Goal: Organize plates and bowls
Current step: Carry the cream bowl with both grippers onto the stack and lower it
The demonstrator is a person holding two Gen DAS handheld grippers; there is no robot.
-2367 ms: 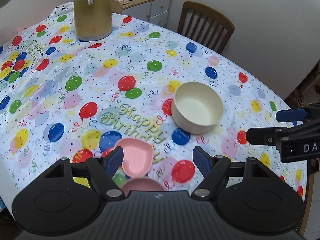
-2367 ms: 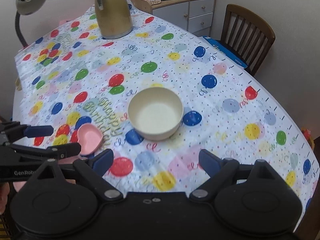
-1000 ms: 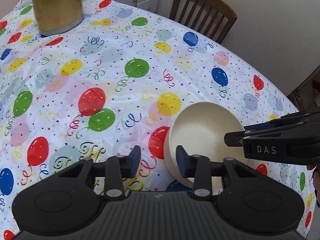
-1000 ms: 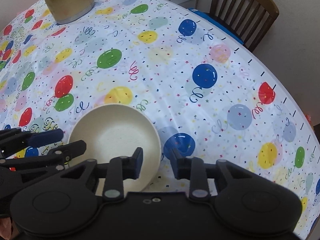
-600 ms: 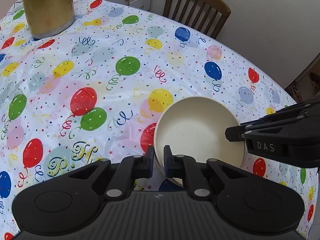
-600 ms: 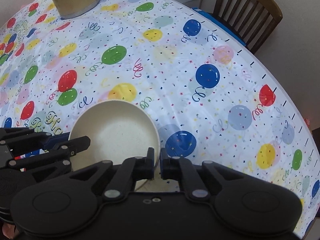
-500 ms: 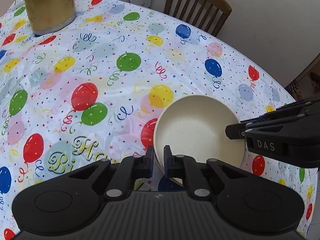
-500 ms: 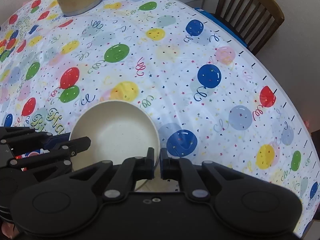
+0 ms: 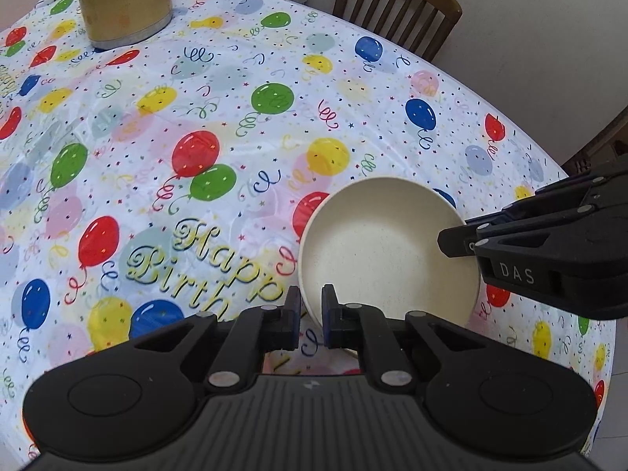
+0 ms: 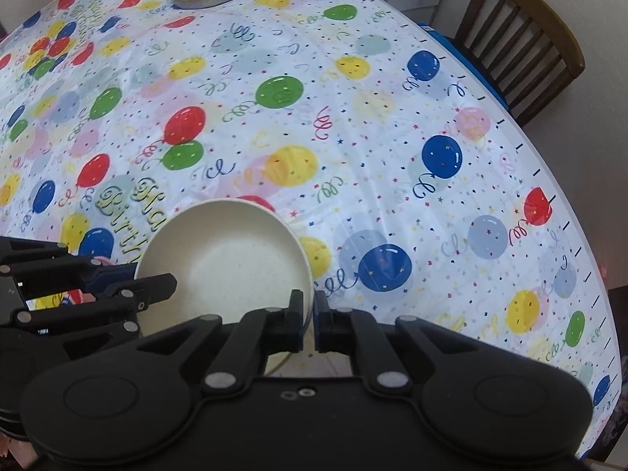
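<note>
A cream bowl (image 9: 384, 247) is held above the balloon tablecloth (image 9: 196, 117), tilted a little. My left gripper (image 9: 311, 314) is shut on the bowl's near left rim. My right gripper (image 10: 309, 314) is shut on its right rim, and it shows in the left wrist view (image 9: 463, 241) at the bowl's right edge. The bowl shows in the right wrist view (image 10: 223, 263) with the left gripper (image 10: 157, 280) on its left rim. A pink edge (image 9: 345, 371) shows just under the bowl, mostly hidden.
A gold kettle (image 9: 121, 0) stands at the far left of the table. A wooden chair (image 9: 396, 8) stands behind the table's far edge, and it shows in the right wrist view (image 10: 522, 47). The table's edge runs along the right side.
Both grippers closed on the cream bowl's rim, lifted it and carried it toward the near side of the table, over the "Happy Birthday" print.
</note>
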